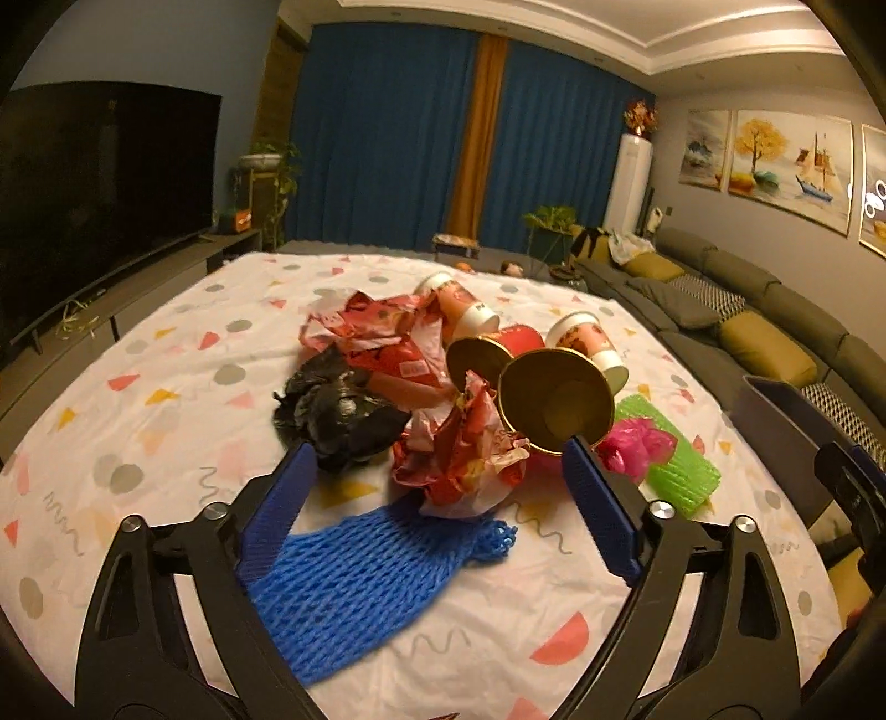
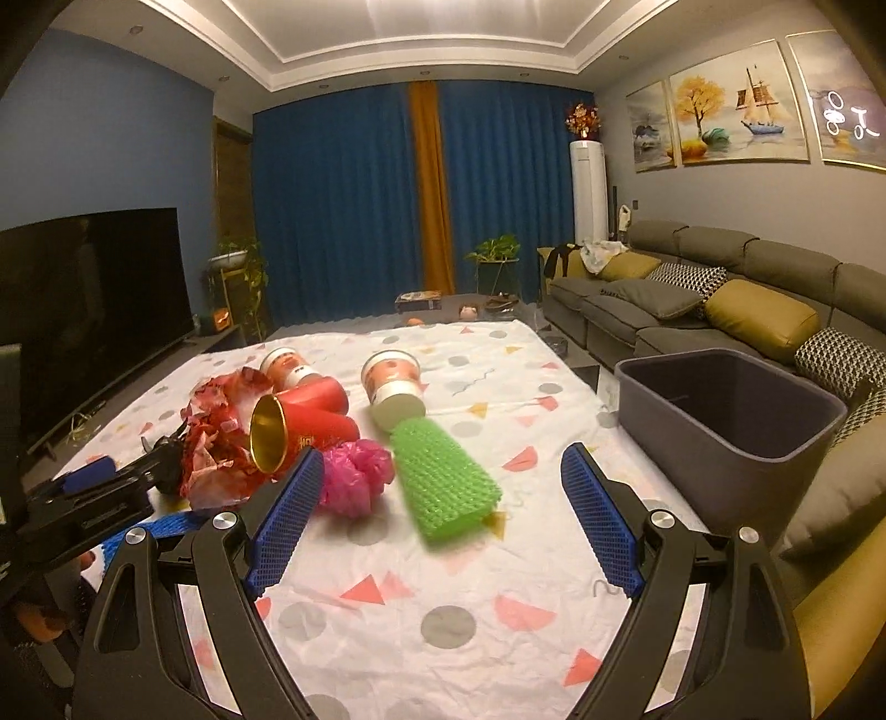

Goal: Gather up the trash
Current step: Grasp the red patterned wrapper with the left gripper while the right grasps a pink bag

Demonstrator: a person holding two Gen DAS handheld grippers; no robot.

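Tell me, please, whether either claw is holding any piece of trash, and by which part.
Nothing is held. The left claw and the right claw both stand open, with no trash pressed between their blue fingers.

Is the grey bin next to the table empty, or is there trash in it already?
Empty as far as shown: the grey bin shows only bare dark inner walls in the right wrist view; its floor is partly hidden by the near rim.

Dim, warm indoor light from a ceiling cove [image 2: 387, 22]; strong fisheye bending and dark vignetted corners; slight motion blur on green foam net [image 2: 443, 487]; soft shadows
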